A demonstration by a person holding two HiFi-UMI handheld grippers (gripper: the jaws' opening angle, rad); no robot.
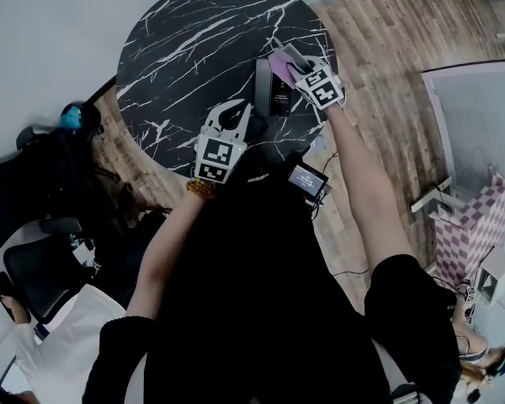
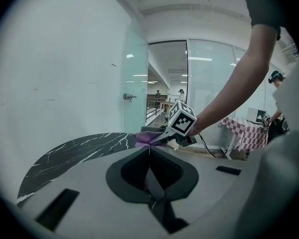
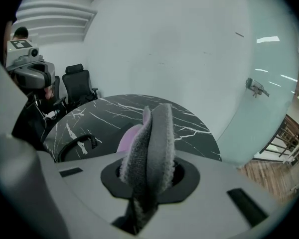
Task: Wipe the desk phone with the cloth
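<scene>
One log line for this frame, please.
right gripper: shut on cloth, over desk phone | left gripper: shut, empty | table: black marble

Your working surface is a round black slab with white marble veining, standing on a wood-plank floor. On your left, black office chairs stand near a white wall; on your right, well apart from the surface, sits a table with a checked cover. The left gripper view shows a frosted glass partition carrying a metal door handle.
</scene>
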